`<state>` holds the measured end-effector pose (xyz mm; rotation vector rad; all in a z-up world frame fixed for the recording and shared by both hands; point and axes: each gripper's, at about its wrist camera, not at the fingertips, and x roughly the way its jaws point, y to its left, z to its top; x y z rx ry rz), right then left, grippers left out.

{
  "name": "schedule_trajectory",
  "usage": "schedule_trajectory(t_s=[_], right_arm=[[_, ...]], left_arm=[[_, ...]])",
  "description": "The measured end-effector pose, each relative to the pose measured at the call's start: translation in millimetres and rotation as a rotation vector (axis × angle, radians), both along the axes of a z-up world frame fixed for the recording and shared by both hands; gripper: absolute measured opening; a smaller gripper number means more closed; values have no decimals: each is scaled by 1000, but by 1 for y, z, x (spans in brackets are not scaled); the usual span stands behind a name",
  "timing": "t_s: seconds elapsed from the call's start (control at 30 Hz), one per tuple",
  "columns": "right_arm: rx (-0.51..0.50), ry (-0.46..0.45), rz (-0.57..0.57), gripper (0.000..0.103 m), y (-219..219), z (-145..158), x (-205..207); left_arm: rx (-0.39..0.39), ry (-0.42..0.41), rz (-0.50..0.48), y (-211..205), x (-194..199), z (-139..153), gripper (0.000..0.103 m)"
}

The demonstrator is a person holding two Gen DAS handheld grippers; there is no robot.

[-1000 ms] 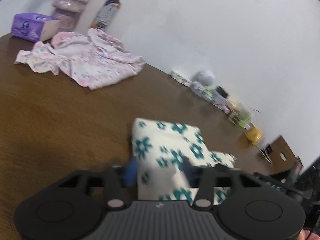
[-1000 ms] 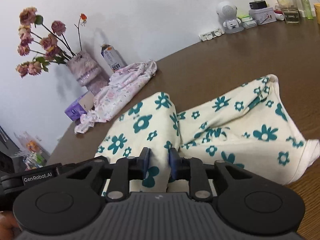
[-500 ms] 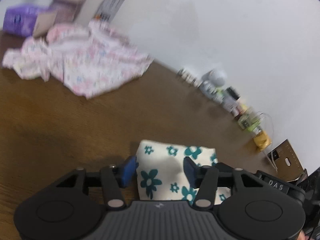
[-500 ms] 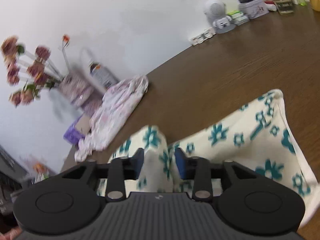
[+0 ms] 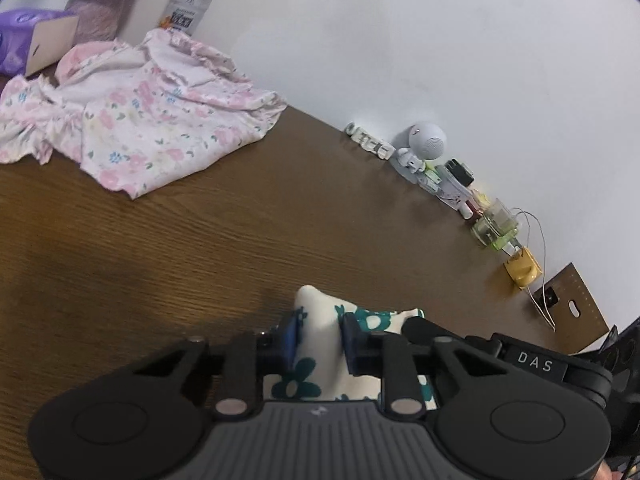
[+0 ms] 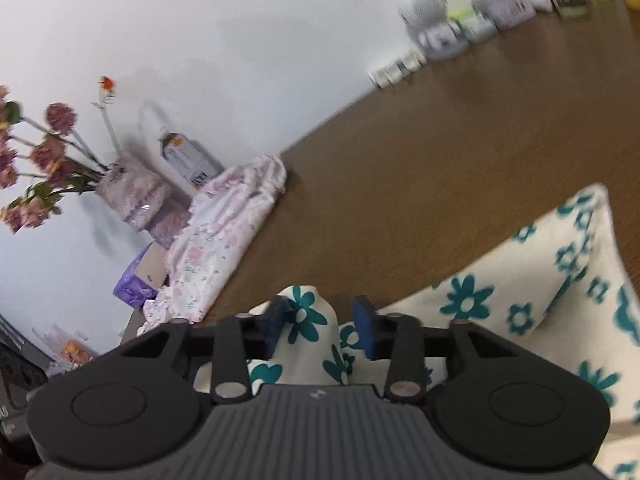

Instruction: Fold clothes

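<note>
Both hand-held grippers' jaws have just been closing on the teal-flowered garment (image 5: 316,360).

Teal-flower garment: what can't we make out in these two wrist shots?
- Left wrist view: most of the teal-flower garment is hidden by the left gripper, which pinches a fold.
- Right wrist view: the garment runs off the right and bottom edges. Motion blur leaves it unclear whether the right gripper presses its fold.
- Carton: cut off by the top edge; print too small to read.
- Clutter by the wall: too small to identify.
</note>
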<state>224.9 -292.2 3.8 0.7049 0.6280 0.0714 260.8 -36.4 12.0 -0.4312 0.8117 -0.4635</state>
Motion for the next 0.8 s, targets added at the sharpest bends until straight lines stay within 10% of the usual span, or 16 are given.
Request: schedule_trajectory(t_s=[0.13, 0.3, 0.37, 0.47, 0.57, 0.8], right_arm=[[-5, -16, 13, 11, 2, 1, -3], [5, -29, -25, 26, -4, 3, 0], [27, -4, -17, 8, -4, -5, 6], [-1, -5, -10, 13, -1, -5, 5], [12, -59, -48, 40, -7, 3, -15], [72, -14, -66, 39, -15, -10, -23]], left_arm=[[-18, -7, 51, 6, 1, 7, 56], [-24, 22, 44, 1, 14, -3, 15], [-38, 22, 41, 3, 13, -1, 20], [-74, 4, 88, 17, 2, 10, 60], [-76, 15, 101, 21, 0, 9, 59], [-97, 87, 90, 20, 6, -7, 52]])
